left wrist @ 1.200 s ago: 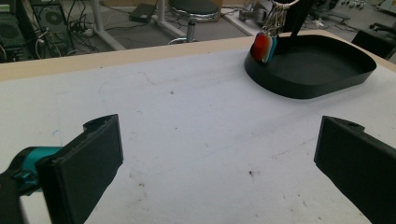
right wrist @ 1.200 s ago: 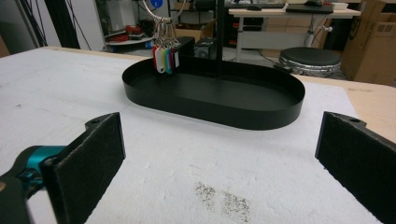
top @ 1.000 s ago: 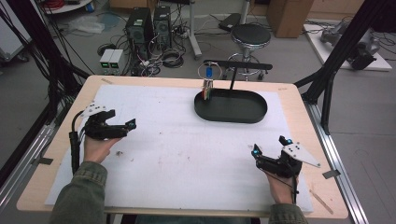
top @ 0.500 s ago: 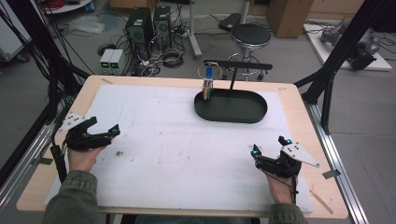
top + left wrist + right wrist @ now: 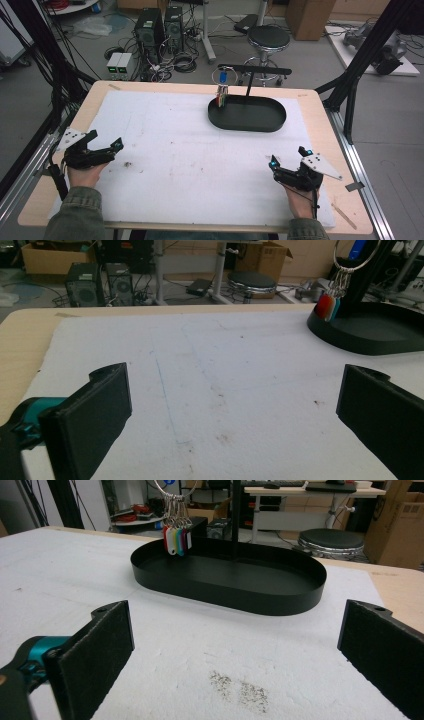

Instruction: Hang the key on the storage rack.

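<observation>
A black oval tray lies on the far right part of the white mat. From it rises a thin black stand with a crossbar. A key ring with several coloured tags hangs from the bar's left end, over the tray's left rim. My left gripper hovers near the mat's left edge, open and holding nothing. My right gripper is at the front right, also open and holding nothing. The left gripper view has the tags and the tray far ahead on the right. In the right gripper view the tray is close ahead, with the tags above it.
The white mat covers most of the wooden table and carries small dark stains. Behind the table are a stool and computer towers on the floor. Black frame posts stand at the table's sides.
My left gripper has moved left and back toward the person, from further in on the mat to near its left edge. The right gripper has stayed put.
</observation>
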`<state>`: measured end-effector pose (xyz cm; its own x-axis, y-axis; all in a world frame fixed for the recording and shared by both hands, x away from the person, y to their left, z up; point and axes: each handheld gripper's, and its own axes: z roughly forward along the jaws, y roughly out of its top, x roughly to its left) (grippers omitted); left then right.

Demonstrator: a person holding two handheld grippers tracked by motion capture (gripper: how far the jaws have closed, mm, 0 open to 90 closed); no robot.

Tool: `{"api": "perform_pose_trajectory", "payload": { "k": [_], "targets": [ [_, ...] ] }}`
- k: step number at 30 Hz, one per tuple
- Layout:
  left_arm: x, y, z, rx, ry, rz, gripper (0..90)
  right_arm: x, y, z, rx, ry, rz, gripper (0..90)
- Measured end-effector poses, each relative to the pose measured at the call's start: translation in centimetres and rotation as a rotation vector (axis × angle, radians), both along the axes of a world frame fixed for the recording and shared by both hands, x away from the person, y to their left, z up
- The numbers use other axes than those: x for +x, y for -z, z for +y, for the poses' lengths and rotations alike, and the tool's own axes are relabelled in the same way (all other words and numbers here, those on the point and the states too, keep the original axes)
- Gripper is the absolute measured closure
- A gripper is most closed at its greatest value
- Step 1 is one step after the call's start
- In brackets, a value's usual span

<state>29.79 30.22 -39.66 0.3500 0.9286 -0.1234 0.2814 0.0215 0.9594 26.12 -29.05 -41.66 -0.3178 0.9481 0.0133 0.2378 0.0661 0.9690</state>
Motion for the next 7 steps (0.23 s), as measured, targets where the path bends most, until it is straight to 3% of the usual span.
{"api": "perform_pose_trajectory", "payload": {
  "k": [7],
  "targets": [
    [-0.2, -0.01, 0.38, -0.038, 0.026, 0.002, 1.6, 0.15, 0.09, 0.14, -0.006, 0.003, 0.009, 0.4]
  ]
}}
